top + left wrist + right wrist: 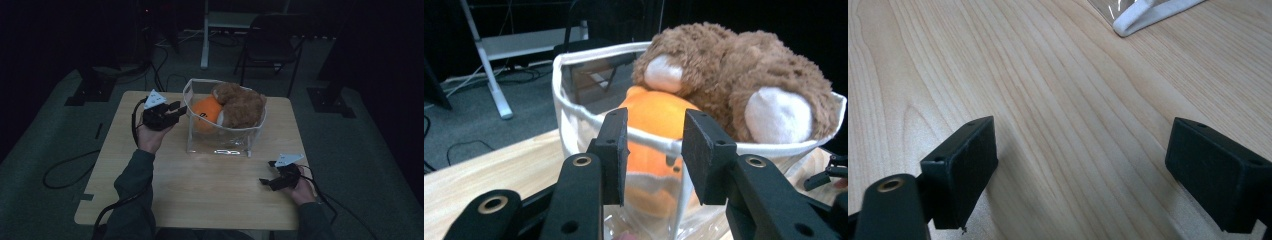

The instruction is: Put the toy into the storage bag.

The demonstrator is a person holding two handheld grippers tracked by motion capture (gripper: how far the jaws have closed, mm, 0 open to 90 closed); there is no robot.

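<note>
A clear plastic bag with a white rim stands upright on the wooden table. A brown plush toy lies in it on top of an orange plush toy. My left gripper is at the bag's left rim. Its jaws stand a little apart, with the rim edge just beyond the tips and nothing pinched. My right gripper rests low over the table at the front right, its jaws wide apart and empty.
A white strap end of the bag lies on the table beyond the right gripper. Behind the table stand a dark folding chair and a white desk leg. Cables trail on the floor at the left.
</note>
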